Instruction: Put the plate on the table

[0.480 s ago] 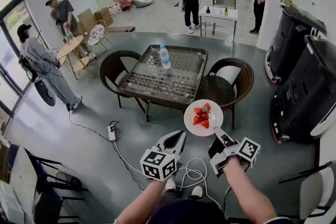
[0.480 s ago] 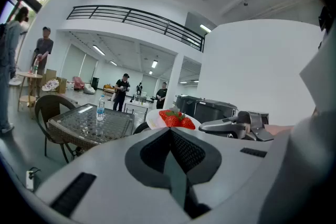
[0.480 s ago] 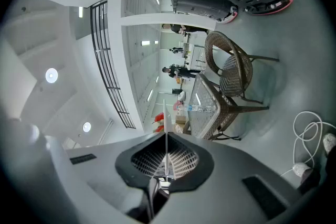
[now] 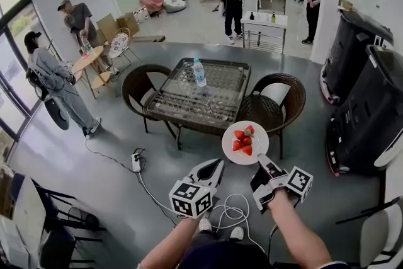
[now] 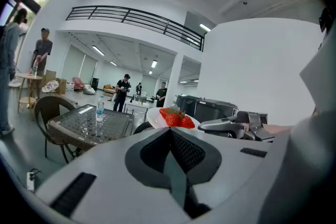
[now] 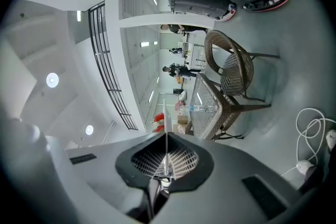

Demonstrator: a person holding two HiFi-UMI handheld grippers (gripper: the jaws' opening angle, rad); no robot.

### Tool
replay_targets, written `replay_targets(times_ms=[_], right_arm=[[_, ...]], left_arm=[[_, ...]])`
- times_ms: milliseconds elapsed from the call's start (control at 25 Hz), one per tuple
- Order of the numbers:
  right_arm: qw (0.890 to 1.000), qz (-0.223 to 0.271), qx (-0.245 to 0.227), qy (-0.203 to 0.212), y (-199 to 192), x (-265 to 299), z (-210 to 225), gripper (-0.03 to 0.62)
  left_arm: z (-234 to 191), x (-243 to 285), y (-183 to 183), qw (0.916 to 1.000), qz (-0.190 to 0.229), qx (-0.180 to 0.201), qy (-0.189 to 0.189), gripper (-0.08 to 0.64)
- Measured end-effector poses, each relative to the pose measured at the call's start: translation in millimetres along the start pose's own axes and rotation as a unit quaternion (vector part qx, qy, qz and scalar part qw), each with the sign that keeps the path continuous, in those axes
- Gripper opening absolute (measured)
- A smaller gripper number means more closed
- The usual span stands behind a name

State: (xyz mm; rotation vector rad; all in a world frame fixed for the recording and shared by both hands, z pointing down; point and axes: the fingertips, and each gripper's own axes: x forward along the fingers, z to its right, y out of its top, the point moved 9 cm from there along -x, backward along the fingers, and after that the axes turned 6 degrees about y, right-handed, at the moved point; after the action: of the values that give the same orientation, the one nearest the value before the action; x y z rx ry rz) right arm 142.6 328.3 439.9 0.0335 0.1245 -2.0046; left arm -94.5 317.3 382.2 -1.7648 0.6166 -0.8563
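Head view: the right gripper, held by the person's right hand, is clamped on the near rim of a white plate, which it holds roughly level in the air. The plate carries several red strawberries with green tops. It hangs above the grey floor on the near side of the bench, apart from it and beside a brown wicker chair at the bench's right. The bench is a wicker-framed one with a glass top; a clear water bottle stands upright on its far part. A second wicker chair stands at its left. The left gripper hovers just left of the plate, apart from it, pointing toward the bench. A white cable lies coiled on the floor below the two grippers.
Right gripper view: the plate appears edge-on as a thin white line running out from between the jaws, which are pressed on its rim.
Left gripper view: the jaws are closed together with nothing between them; plate and strawberries show beyond the tips
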Motion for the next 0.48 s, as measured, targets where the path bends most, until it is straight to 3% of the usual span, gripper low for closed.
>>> replay_targets(times_ms=[480], right_arm=[[1.000,-0.014,-0.002,0.000,22.3,6.9,2.0,0.014]], left_arm=[[4.2,17.6,3.8,0.9999,0.002,-0.001,0.011,0.006]])
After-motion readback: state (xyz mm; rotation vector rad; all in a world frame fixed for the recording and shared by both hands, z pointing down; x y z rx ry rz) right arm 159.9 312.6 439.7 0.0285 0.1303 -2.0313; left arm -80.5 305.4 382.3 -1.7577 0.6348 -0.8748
